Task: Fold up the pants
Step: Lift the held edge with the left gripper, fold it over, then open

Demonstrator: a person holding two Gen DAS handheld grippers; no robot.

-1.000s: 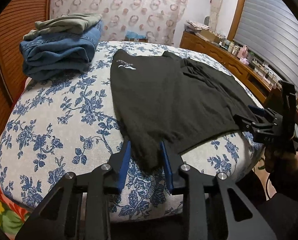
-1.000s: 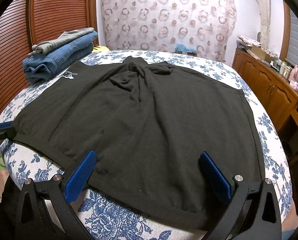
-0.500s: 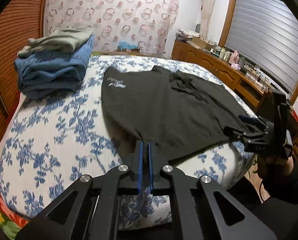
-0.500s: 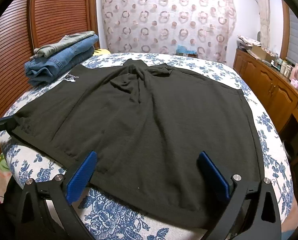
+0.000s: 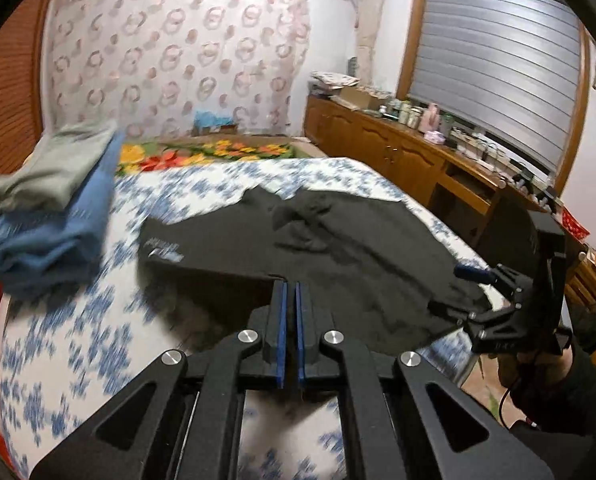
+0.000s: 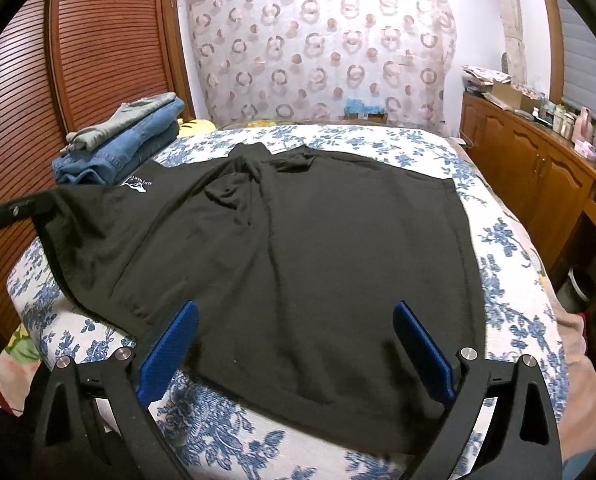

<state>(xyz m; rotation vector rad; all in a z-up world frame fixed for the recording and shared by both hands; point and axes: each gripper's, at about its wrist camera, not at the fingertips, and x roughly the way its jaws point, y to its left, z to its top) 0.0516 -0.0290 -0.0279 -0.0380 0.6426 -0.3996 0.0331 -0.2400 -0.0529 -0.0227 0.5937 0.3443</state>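
Currently the left gripper (image 5: 289,300) is clamped on the left near corner of the black pants (image 6: 298,248) spread across the bed (image 6: 513,280), while the right gripper (image 6: 296,344) (jaws wide, holding nothing) hovers over their near hem.

Your left wrist view looks along its fingers from the bed's (image 5: 70,344) left corner, facing diagonally toward the cabinets (image 5: 409,160). Your right wrist view sits close at the near edge, facing the curtain (image 6: 321,44). Both views share the black pants (image 5: 337,248) (image 6: 298,248) and the folded stack (image 6: 118,144).
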